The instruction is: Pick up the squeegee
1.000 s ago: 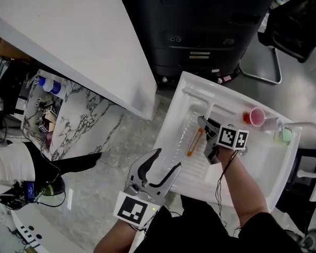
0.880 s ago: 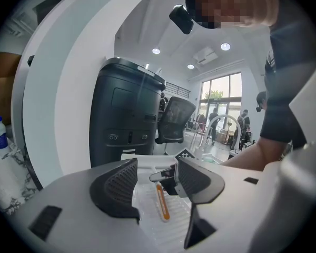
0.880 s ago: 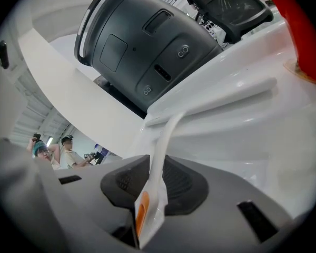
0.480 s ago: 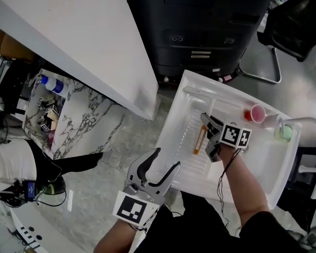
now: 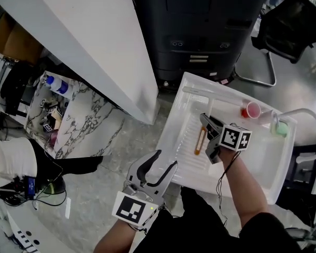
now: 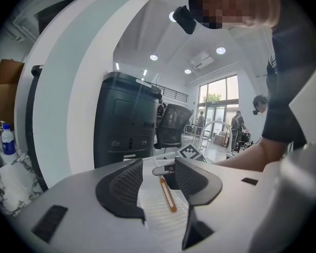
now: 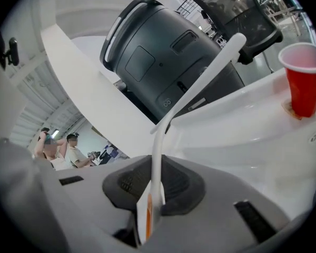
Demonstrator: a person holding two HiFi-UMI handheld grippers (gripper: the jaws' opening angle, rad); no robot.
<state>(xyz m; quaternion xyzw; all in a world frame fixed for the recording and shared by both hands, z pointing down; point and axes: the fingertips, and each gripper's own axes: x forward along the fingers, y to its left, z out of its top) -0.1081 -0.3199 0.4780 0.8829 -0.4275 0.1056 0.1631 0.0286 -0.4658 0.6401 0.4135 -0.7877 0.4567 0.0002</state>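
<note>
The squeegee [image 5: 200,140] has a white T-shaped body and an orange strip on its handle. It hangs over the white basin [image 5: 171,121], its blade end pointing to the far side. My right gripper [image 5: 205,139] is closing on the handle, with the pads pressed against it. In the right gripper view the squeegee [image 7: 200,83] rises from between the pads of that gripper [image 7: 155,194]. My left gripper [image 5: 166,159] hovers at the basin's near-left edge, its jaws closing slightly with nothing between them. In the left gripper view the squeegee [image 6: 166,194] lies ahead of the left gripper [image 6: 157,186].
A red cup [image 5: 253,111] stands at the basin's far right beside a green item [image 5: 280,130] and a white faucet [image 5: 305,115]. A black printer [image 5: 210,30] stands behind the basin, a white counter [image 5: 84,41] to the left and an office chair [image 5: 289,20] at the far right.
My right gripper has closed on the squeegee handle and lifted it slightly off the basin floor. The left gripper has shifted a little.
</note>
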